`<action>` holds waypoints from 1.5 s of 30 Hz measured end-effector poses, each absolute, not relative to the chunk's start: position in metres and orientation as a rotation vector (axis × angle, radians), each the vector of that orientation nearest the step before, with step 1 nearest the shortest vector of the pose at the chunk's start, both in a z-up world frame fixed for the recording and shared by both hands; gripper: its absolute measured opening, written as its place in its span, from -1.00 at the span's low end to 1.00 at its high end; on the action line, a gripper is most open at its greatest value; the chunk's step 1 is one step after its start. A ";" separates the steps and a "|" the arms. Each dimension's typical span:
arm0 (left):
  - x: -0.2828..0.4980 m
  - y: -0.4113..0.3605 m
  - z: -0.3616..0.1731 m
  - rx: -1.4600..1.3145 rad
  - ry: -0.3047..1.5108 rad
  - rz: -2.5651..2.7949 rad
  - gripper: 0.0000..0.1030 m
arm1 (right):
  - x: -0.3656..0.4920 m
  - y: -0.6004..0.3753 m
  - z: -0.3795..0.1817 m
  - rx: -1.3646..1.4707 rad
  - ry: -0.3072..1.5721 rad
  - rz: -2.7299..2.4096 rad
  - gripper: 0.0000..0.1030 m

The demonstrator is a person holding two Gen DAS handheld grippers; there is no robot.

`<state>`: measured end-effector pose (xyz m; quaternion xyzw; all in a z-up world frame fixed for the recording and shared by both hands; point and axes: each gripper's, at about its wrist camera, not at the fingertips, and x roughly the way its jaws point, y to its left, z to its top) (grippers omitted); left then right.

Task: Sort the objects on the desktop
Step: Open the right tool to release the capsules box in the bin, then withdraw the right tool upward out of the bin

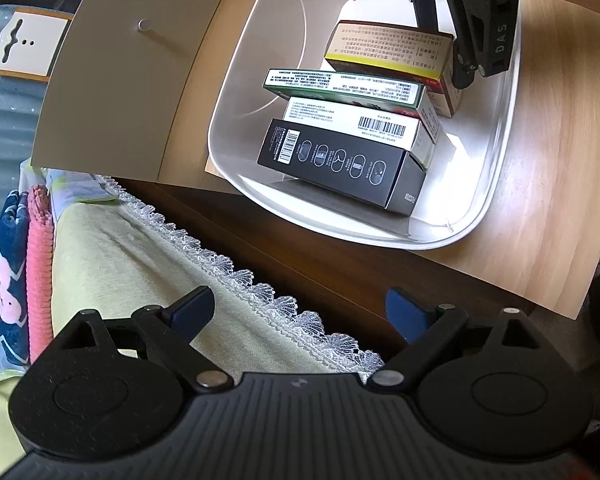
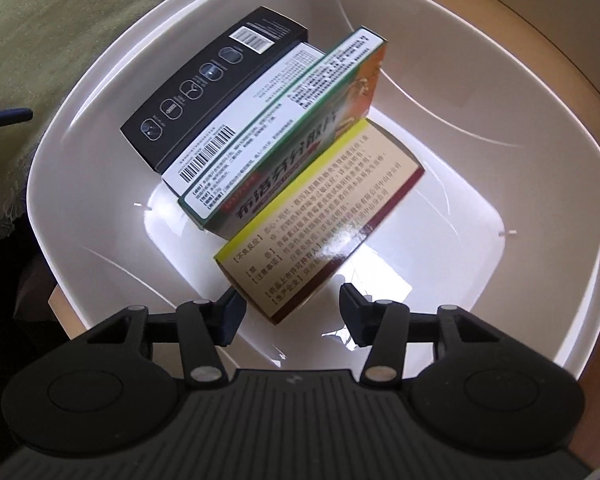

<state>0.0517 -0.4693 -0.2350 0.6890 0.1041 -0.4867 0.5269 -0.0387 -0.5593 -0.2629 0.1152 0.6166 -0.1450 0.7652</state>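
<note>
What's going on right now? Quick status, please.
Left gripper open, empty, off over the bed. Right gripper open inside white tub, at the beige box. Four boxes stacked in a row. Nothing blocking.

This is a home, most likely a bedroom. A wooden bedside table (image 1: 540, 184) stands right against a bed covered with a yellow-green blanket (image 1: 132, 264) edged in white lace trim (image 1: 260, 296). Folded pink and navy cloths (image 1: 24, 272) lie at the blanket's far side. On the table sits a white plastic bin (image 1: 252, 80) holding 4 printed cardboard boxes, household packaging rather than shop stock.
</note>
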 end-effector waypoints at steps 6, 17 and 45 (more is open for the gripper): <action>0.054 -0.469 -0.237 1.653 0.252 -1.163 0.83 | -0.032 -0.556 -0.265 0.191 1.342 -0.298 -0.13; 0.055 -0.468 -0.237 1.656 0.258 -1.163 0.83 | -0.029 -0.562 -0.266 0.104 1.333 -0.250 -0.13; 0.054 -0.467 -0.238 1.664 0.266 -1.166 0.83 | -0.056 -0.554 -0.237 0.176 1.251 -0.268 -0.13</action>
